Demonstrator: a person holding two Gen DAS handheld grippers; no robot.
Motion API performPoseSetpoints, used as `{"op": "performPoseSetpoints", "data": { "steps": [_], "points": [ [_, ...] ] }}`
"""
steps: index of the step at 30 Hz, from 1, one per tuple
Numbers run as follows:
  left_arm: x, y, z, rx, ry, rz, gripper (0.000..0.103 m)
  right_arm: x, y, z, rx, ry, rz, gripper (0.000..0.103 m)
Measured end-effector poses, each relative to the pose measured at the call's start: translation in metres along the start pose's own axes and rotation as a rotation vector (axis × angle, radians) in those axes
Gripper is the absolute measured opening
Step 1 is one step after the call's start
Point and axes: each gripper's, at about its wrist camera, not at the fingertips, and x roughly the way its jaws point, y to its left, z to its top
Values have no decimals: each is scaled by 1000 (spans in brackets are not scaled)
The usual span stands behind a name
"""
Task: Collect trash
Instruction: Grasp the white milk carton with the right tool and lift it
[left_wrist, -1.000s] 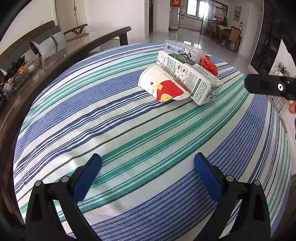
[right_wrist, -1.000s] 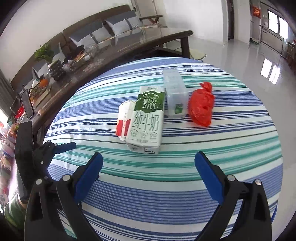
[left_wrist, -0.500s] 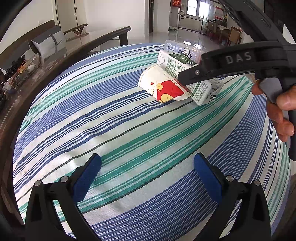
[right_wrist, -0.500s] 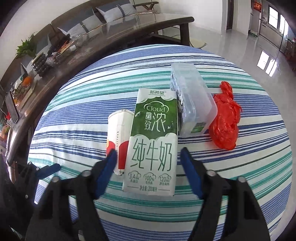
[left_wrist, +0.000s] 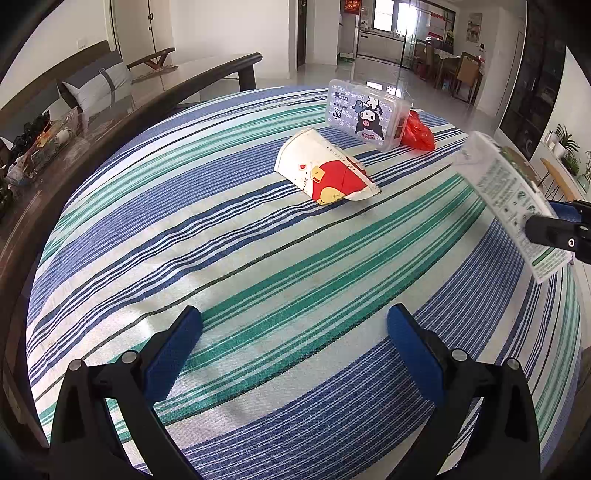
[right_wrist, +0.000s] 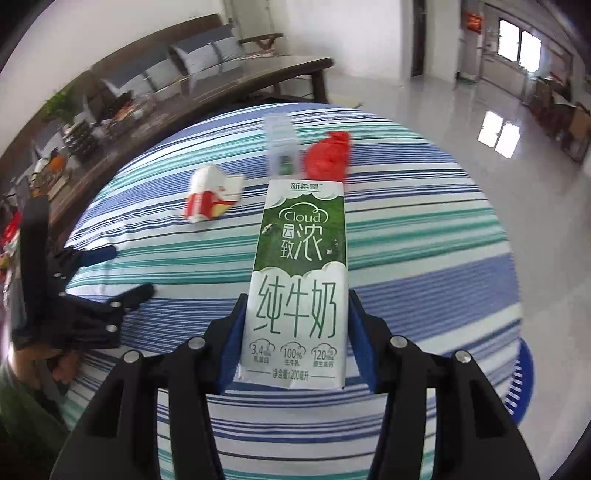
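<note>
- A green-and-white milk carton (right_wrist: 299, 280) is clamped by its lower sides between the blue pads of the right gripper (right_wrist: 295, 338); the jaws are closing on it, and in the right wrist view it fills the centre of the frame, clear of the cloth.
- In the left wrist view the same carton (left_wrist: 511, 199) is seen raised at the right edge of the frame, tilted, with the black tip of the right gripper beside it.
- The left gripper (left_wrist: 291, 347) is held with its jaws spread wide at the bottom of the left wrist frame; nothing is between its pads, and only the striped blue, green and white tablecloth (left_wrist: 240, 258) lies beneath it.
- Three pieces are left on the cloth: a crushed white-and-red paper cup (left_wrist: 325, 173) lying on its side in the upper middle of the left wrist frame, a clear plastic box with a cartoon label (left_wrist: 365, 116) above and to the right of it, and a crumpled red plastic bag (left_wrist: 417, 133) touching the right end of that box.
- No bin or trash bag is seen in either view, so where the carton is to be dropped cannot be told.
- The task is judged to be at an early stage: one item is picked up but not yet disposed of, and three are still to be collected.
</note>
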Motion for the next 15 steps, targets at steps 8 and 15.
{"op": "performPoseSetpoints", "data": {
  "steps": [8, 15],
  "points": [
    [1, 0, 2, -4, 1, 2, 99, 33, -24, -24, 148, -9, -53, 81],
    [3, -1, 7, -14, 42, 1, 99, 34, -10, -25, 120, -24, -76, 89]
  ]
}}
